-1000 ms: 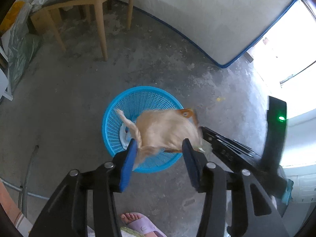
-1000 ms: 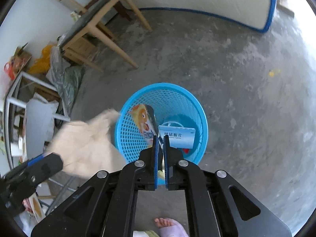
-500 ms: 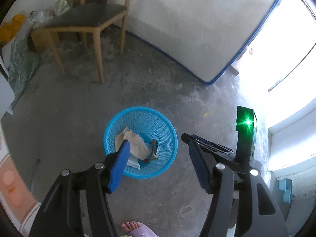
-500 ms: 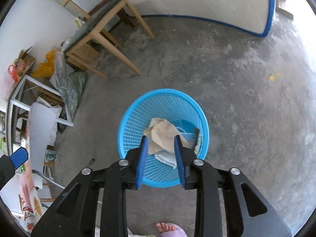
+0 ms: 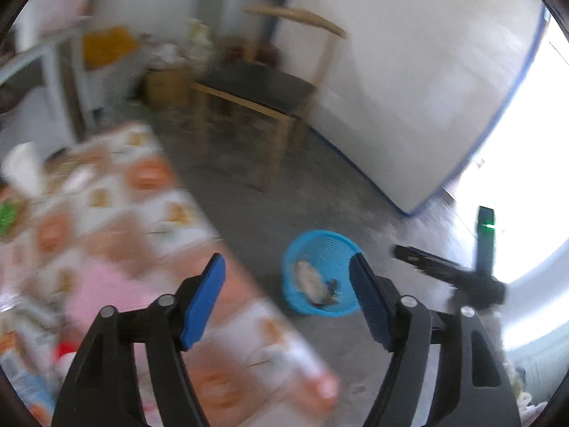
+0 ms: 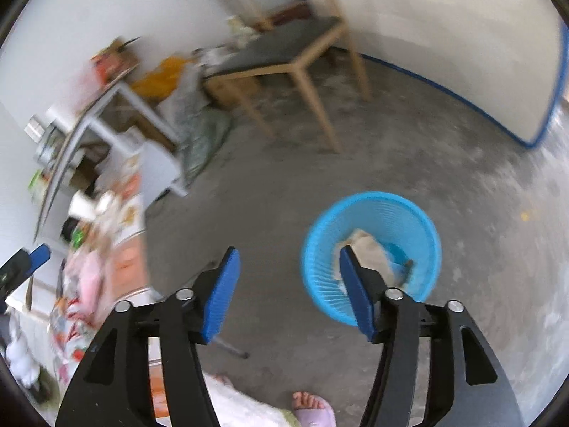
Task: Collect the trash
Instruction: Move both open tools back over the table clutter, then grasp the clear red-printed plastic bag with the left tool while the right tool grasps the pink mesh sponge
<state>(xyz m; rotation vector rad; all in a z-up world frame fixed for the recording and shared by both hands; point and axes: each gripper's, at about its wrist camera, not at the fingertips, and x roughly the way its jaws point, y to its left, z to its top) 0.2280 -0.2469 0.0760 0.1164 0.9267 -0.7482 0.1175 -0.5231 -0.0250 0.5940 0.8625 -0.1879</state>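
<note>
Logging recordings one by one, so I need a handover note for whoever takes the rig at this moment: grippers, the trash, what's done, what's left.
Left gripper: open, empty.
Right gripper: open, empty.
Round blue plastic mesh basket stands on the grey concrete floor, holding a crumpled beige paper wad and other scraps.
Done: that trash is binned.
Left: blurred clutter lies on the orange-and-white patterned tablecloth; probably more to collect, but items cannot be told apart.
</note>
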